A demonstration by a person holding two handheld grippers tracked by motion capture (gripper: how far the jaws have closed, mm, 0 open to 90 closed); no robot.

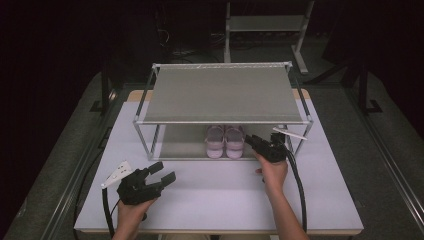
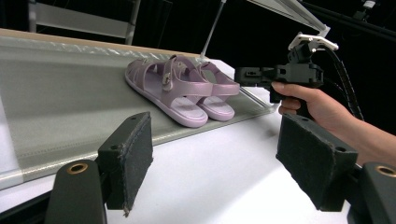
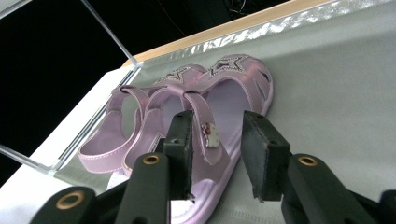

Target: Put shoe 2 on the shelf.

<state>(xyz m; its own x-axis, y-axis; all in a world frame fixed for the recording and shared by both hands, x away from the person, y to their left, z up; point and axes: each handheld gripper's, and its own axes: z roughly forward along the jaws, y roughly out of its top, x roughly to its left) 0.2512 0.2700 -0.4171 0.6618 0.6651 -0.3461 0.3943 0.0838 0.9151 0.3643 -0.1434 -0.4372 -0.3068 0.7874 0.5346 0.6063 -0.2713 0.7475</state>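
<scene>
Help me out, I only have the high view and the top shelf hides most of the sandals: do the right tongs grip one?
Observer: No. In the right gripper view the right tongs stand open. A strap of one of the pink sandals lies in the gap, and the pads do not press on it.
Operator: And the other hand?
Observer: The left gripper view shows the left tongs wide open over the white table, with nothing between them.
Operator: How does the pair sit?
Observer: Both stand upright, side by side on the lower shelf, with star shapes on the toes.

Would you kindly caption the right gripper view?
Right gripper, jaws open, poised over lilac sandals on the rack's lower shelf.
</scene>
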